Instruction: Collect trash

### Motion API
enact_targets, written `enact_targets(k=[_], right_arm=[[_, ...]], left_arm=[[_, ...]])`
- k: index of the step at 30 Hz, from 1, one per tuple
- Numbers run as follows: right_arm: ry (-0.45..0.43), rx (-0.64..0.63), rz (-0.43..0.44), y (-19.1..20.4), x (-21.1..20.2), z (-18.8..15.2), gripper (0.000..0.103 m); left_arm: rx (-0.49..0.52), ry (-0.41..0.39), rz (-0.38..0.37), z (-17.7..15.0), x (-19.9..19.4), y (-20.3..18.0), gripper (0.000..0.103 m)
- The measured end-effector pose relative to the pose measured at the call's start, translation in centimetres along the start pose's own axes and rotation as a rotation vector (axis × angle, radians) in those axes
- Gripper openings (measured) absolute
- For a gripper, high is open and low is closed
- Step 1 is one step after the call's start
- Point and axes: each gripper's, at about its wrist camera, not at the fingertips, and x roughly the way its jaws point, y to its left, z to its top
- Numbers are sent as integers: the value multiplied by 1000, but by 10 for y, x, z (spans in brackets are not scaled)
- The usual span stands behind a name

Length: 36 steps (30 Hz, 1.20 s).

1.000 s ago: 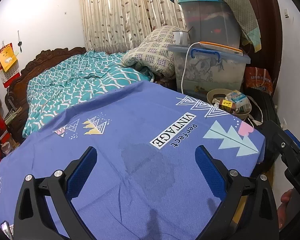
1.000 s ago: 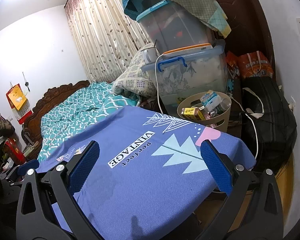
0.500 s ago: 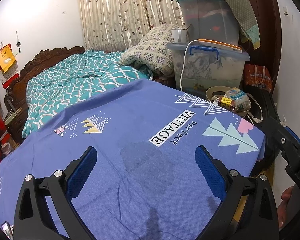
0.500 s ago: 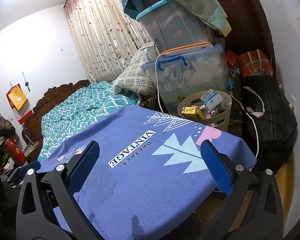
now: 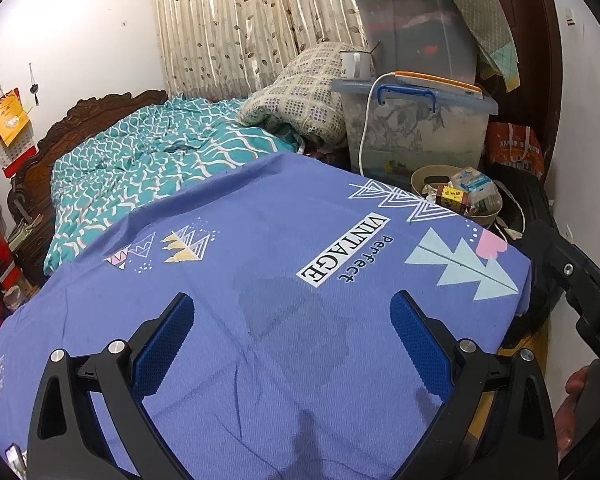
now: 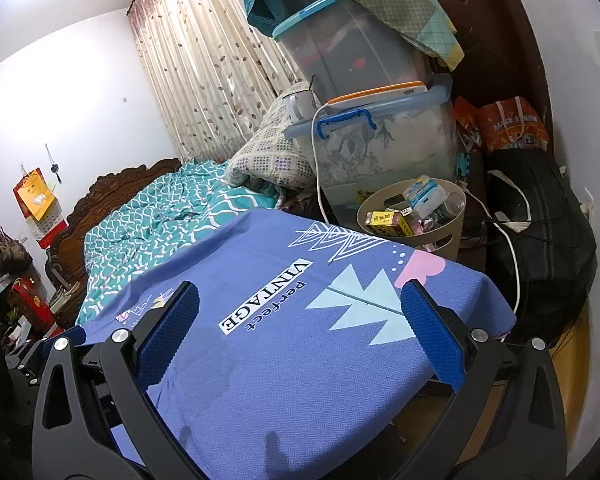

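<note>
A beige waste bin (image 6: pixel 454 224) stands past the far right corner of the table and holds trash: a yellow box (image 6: pixel 388 222), a light blue packet (image 6: pixel 422 196) and a clear bottle (image 6: pixel 448 206). The bin also shows in the left wrist view (image 5: pixel 428 174). The table wears a blue cloth (image 5: pixel 260 240) printed "Perfect VINTAGE", with a damp patch (image 5: pixel 292 316) near its middle. My left gripper (image 5: pixel 292 340) is open and empty above the cloth. My right gripper (image 6: pixel 300 336) is open and empty above the cloth's right half.
Stacked clear storage boxes (image 6: pixel 380 148) with a white cable stand behind the bin. A black bag (image 6: pixel 540 216) and an orange bag (image 6: pixel 512 124) lie at the right wall. A bed with a teal quilt (image 5: pixel 148 172) is at the left, curtains (image 5: pixel 240 24) behind.
Both grippers have drifted slightly back and up from the table; the bin sits a little farther off in the left wrist view. Both stay open and empty.
</note>
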Motion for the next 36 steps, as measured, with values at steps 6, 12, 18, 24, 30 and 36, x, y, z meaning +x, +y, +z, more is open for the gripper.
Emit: enact_targets(k=[6, 12, 18, 24, 30, 36], right_arm=[[0, 1, 0, -1, 1, 3, 100], [5, 1, 1, -1, 1, 0, 100], [6, 1, 2, 0, 1, -1, 100], [6, 1, 2, -1, 2, 1, 100], [9, 3, 2, 0, 0, -2, 100], [9, 4, 1, 0, 0, -1, 100]], left_arm=[[4, -1, -3, 0, 0, 0, 95], [3, 1, -6, -1, 0, 0, 95], [5, 1, -6, -1, 0, 0, 95], [5, 1, -7, -1, 0, 0, 95], [6, 2, -8, -3, 0, -1, 95], [6, 2, -9, -3, 0, -1, 95]])
